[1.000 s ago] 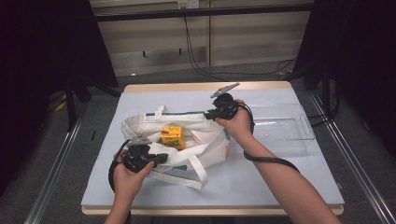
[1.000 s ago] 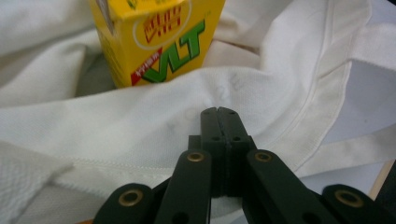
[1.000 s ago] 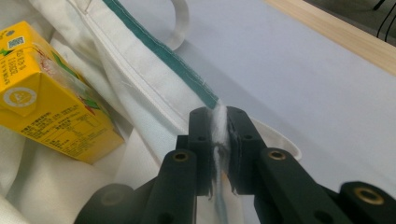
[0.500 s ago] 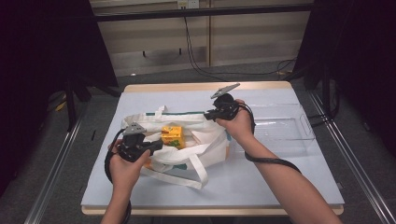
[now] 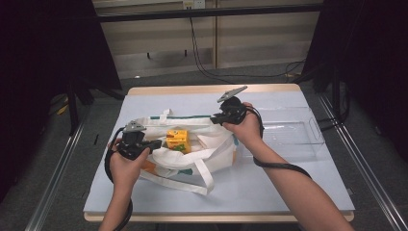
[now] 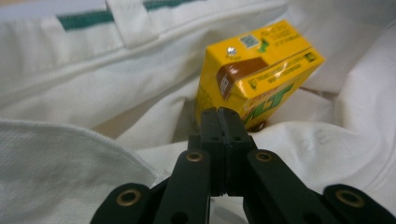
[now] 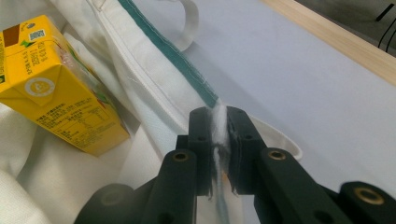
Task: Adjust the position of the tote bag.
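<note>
Yellow carton (image 5: 177, 140) inside white tote bag (image 5: 207, 149), right claw (image 7: 218, 122) pinching rim

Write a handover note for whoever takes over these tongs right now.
Right tongs: shut on the tote bag rim, holding it up.
Left tongs: jaws shut on nothing, tips just short of the yellow drink carton.
Carton sits tilted inside the open bag on the table; clear tray lies to the right.
Done: bag held open. Left: probably grasping the carton.
</note>
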